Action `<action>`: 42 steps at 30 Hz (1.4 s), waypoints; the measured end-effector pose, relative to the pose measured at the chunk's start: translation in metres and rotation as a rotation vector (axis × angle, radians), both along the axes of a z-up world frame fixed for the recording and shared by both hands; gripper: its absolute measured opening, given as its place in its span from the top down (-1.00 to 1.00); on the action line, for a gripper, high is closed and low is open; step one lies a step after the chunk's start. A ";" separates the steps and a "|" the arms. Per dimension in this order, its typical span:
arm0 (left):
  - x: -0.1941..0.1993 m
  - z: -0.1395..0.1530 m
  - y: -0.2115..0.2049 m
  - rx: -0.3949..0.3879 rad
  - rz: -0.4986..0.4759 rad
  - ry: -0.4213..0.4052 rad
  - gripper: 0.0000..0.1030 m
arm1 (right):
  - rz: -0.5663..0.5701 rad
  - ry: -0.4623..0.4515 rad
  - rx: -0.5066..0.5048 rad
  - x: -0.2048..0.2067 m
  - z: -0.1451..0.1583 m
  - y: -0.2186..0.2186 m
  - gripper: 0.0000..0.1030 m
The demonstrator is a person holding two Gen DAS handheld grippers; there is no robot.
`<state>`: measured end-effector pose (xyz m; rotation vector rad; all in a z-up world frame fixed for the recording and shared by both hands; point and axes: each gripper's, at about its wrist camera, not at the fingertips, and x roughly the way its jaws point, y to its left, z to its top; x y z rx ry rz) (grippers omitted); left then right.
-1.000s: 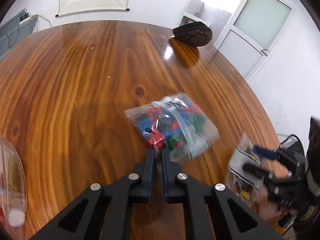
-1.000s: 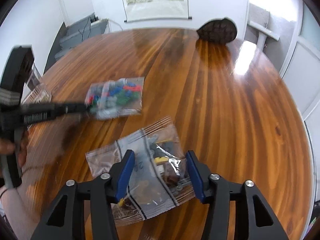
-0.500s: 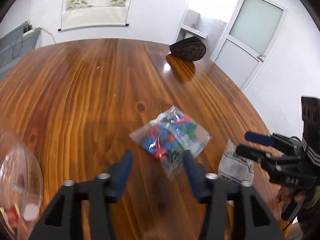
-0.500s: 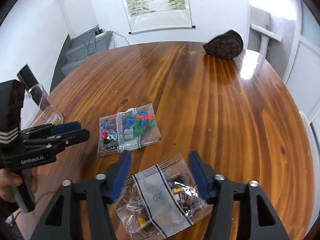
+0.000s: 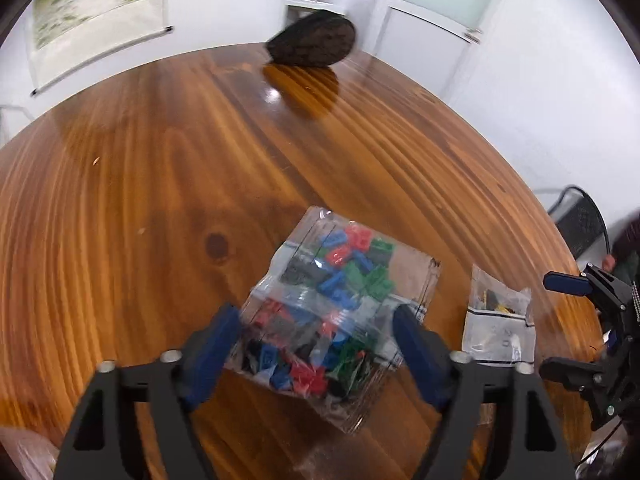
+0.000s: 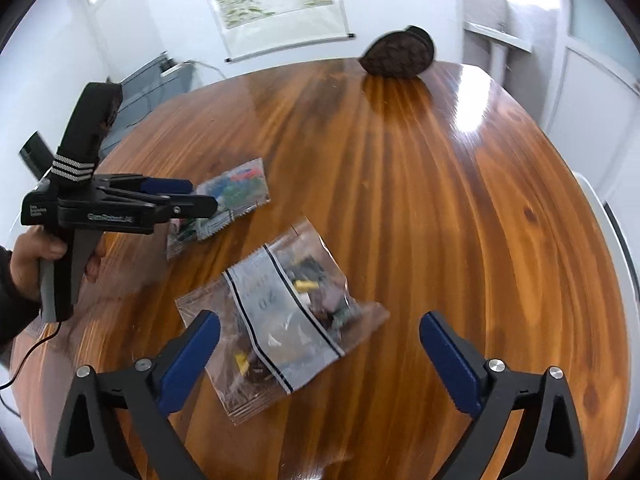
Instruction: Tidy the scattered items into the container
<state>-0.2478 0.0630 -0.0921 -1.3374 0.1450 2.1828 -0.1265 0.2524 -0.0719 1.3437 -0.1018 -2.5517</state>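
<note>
My left gripper (image 5: 316, 326) and right gripper (image 6: 320, 330) are opening wide, apparently clear of their brick bags (image 5: 332, 300) (image 6: 288, 316).

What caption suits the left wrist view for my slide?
Left gripper opening over a clear bag of coloured bricks on the wooden table.

The wooden table (image 6: 420, 200) lies bare and open across its far and right-hand stretches, giving broad room to pass. A dark patterned pouch (image 6: 398, 58) sits alone at the far edge, well apart. Nearer, two clear bags crowd the way: the bag of coloured bricks (image 5: 328, 304) and the striped bag (image 6: 288, 320), near each other.
</note>
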 end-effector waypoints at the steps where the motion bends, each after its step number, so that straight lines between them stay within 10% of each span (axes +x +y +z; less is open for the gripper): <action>1: -0.001 0.000 0.002 -0.007 -0.016 -0.002 -0.67 | -0.013 -0.005 -0.006 0.002 -0.002 0.000 -0.96; 11: -0.004 -0.007 0.018 -0.132 -0.118 0.045 -0.85 | -0.074 -0.046 0.028 0.000 -0.020 -0.024 -0.97; 15: 0.002 -0.005 0.016 -0.117 -0.097 0.054 -0.64 | -0.067 -0.035 0.083 -0.006 -0.025 -0.036 -0.95; 19: 0.011 -0.001 0.006 -0.045 -0.051 0.020 0.01 | -0.053 0.012 0.127 -0.009 -0.023 -0.044 -0.17; 26: 0.042 -0.005 -0.008 0.058 0.037 -0.011 0.42 | -0.019 0.022 0.097 -0.012 -0.017 -0.044 0.64; 42: 0.145 0.032 -0.052 0.246 0.248 0.092 0.72 | 0.070 0.094 -0.005 0.028 0.019 -0.057 0.68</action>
